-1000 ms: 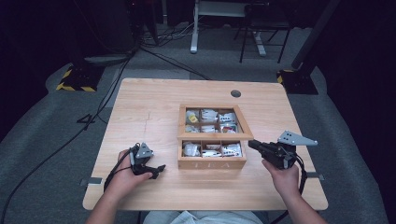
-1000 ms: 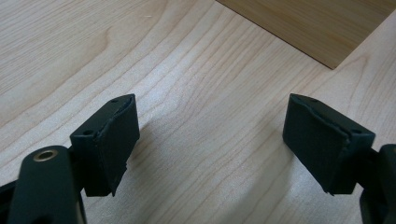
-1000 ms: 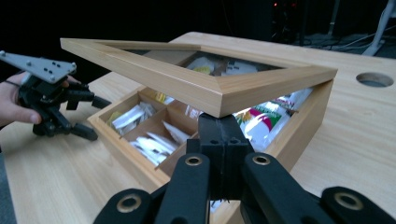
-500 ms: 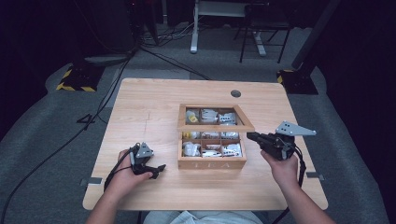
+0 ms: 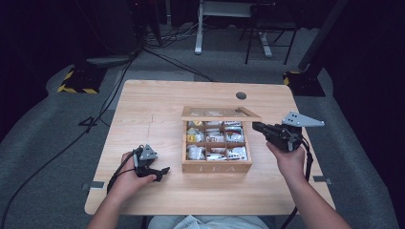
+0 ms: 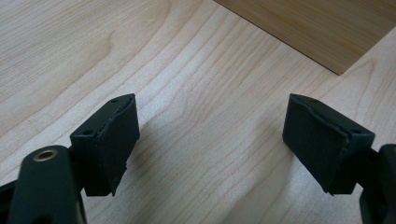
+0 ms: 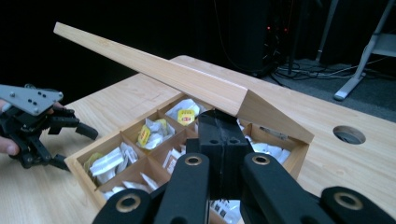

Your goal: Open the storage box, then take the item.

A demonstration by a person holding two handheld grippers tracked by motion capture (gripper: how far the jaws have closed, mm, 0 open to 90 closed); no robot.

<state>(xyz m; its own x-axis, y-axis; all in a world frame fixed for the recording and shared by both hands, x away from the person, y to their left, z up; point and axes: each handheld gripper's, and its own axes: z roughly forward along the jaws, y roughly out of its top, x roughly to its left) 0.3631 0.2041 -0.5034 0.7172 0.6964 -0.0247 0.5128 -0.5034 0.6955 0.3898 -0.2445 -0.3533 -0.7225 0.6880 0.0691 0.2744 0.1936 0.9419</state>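
Wooden table (image 5: 157, 109) | grey carpet floor (image 5: 43, 119) | dark room

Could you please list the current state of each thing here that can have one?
Tea box lid: partly raised, propped on the right hand-held gripper.
Tea box: open, compartments holding tea bags.
Right hand-held gripper: shut, tips under the lid's edge.
Left hand-held gripper: open, nothing between its jaws, on the table.
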